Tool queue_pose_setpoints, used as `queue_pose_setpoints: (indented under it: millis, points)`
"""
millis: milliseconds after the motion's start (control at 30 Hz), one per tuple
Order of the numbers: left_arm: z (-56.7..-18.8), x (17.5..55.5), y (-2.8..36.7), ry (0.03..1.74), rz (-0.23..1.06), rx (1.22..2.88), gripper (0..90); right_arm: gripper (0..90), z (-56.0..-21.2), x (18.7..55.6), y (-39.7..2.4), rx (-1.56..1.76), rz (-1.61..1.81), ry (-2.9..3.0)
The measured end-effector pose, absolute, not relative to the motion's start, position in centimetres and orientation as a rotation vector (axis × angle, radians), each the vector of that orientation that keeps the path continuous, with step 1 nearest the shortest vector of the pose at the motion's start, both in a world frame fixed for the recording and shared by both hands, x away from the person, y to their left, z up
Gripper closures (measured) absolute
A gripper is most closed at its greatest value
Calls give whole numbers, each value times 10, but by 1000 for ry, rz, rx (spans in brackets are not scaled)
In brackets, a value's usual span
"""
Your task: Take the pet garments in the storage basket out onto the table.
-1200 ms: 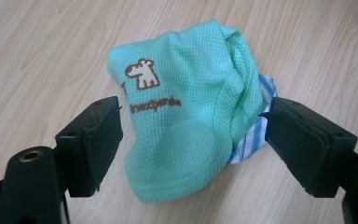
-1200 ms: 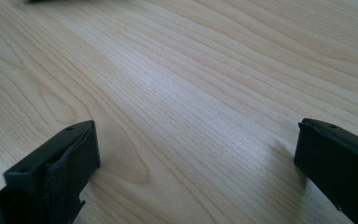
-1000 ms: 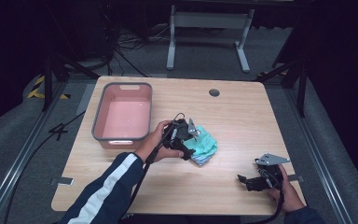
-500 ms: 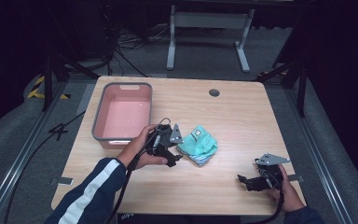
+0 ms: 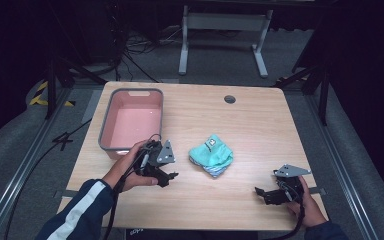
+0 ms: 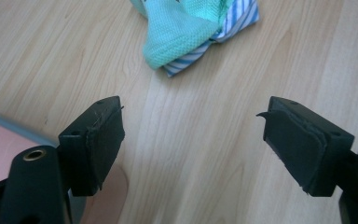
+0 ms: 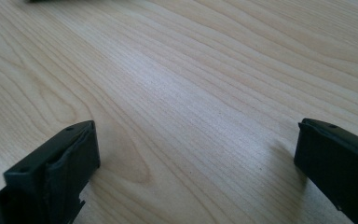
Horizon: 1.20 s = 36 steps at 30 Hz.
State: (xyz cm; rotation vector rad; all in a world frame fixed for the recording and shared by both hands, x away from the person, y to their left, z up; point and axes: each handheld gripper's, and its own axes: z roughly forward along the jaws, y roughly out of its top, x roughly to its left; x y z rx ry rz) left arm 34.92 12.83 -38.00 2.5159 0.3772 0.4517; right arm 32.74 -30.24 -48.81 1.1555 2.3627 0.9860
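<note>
High view shows the cloth (image 5: 211, 155), a small folded bundle of mint green fabric with a blue striped layer below it, lying near the middle of the table (image 5: 260, 125), well apart from both grippers. The left gripper (image 5: 166, 176) is to the left of the cloth, just beside the near right corner of the pink bin (image 5: 130, 120), and its jaws are spread with nothing between them. The right gripper (image 5: 261, 192) rests low at the near right part of the table, also spread and empty. I judge that the work in hand is with this cloth, probably to bring it into the bin, and the bundle is loose, so a good grip needs care: the left gripper should come to the cloth from its left side, go low so that one jaw slides under the striped layer, and close on all the layers together, not on the top fold alone, otherwise the bundle may open when it is lifted. Left gripper view gives what the high view cannot: the knitted texture of the green cloth (image 6: 182, 28), the striped edge under it, and the bare wood between the pads (image 6: 98, 140). Right gripper view shows the wood grain between its two separated jaws, while the high view alone gives the position of the bin against the cloth.
</note>
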Motion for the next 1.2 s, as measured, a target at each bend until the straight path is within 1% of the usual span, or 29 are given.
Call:
queue_pose_setpoints:
  millis: [67, 367, 700, 833, 933, 1067, 1200]
  points:
    - [-380, 345, 134, 374, 446, 2515, 218, 2, -488, 327, -302, 1155, 986, 2363]
    - [-389, 325, 163, 377, 443, 2537, 211, 2, -488, 327, -302, 1156, 986, 2362]
    - [-413, 319, 192, 451, 443, 2538, 203, 2, -488, 327, -302, 1156, 986, 2362]
    - [-426, 319, 206, 513, 452, 2545, 182, 2, -488, 327, -302, 1156, 986, 2362]
    - [-438, 322, 219, 563, 462, 2563, 187, 2, -488, 327, -302, 1156, 986, 2362]
    - [-450, 323, 237, 601, 439, 2531, 181, 2, -488, 327, -302, 1156, 987, 2362]
    - [-458, 324, 256, 645, 380, 2486, 180, 2, -488, 327, -302, 1156, 987, 2362]
